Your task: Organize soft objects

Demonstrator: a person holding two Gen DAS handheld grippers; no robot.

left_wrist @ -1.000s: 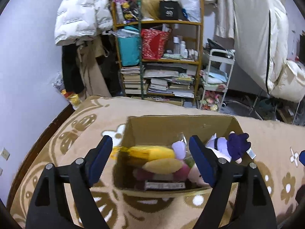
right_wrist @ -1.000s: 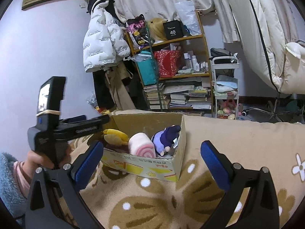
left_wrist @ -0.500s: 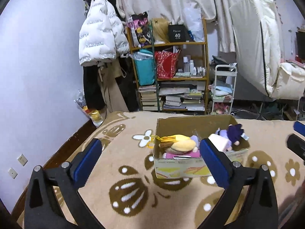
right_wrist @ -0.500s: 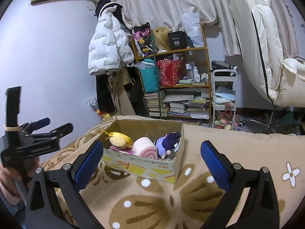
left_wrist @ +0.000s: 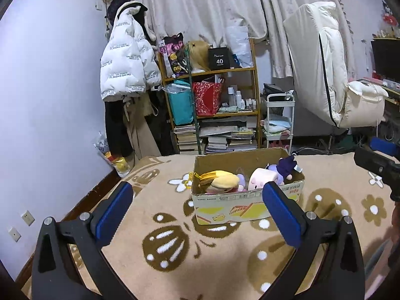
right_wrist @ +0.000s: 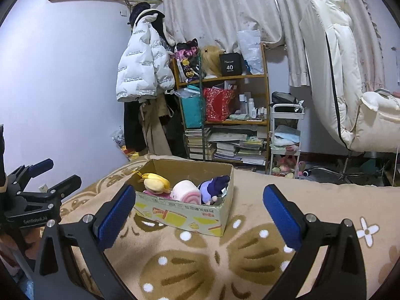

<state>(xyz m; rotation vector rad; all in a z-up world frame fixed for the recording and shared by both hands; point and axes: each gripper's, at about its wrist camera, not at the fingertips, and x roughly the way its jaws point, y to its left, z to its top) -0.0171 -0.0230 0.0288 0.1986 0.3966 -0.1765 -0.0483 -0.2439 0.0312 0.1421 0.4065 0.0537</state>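
Both grippers empty and spread wide, with the box of plush toys ahead of them on the blanket.

The open brown cardboard box (left_wrist: 247, 195) sits in the middle of the left wrist frame on the beige, brown-patterned fleece blanket (left_wrist: 200, 262), beyond the left gripper (left_wrist: 197, 211) and well apart from its blue pads; its long axis runs left to right across that view. Inside lie a yellow-and-tan plush toy (left_wrist: 218, 181) at the left end, a pink-and-white roll-shaped plush (left_wrist: 262, 180) in the middle, and a purple plush doll (left_wrist: 286, 166) at the right end. In the right wrist frame the box lies left of centre, angled, beyond the right gripper (right_wrist: 200, 206), whose jaws also stand apart and hold nothing. Neither is clearly nearer; the left gripper faces the box more squarely. No soft toy shows outside the box, so the sorting looks largely done.
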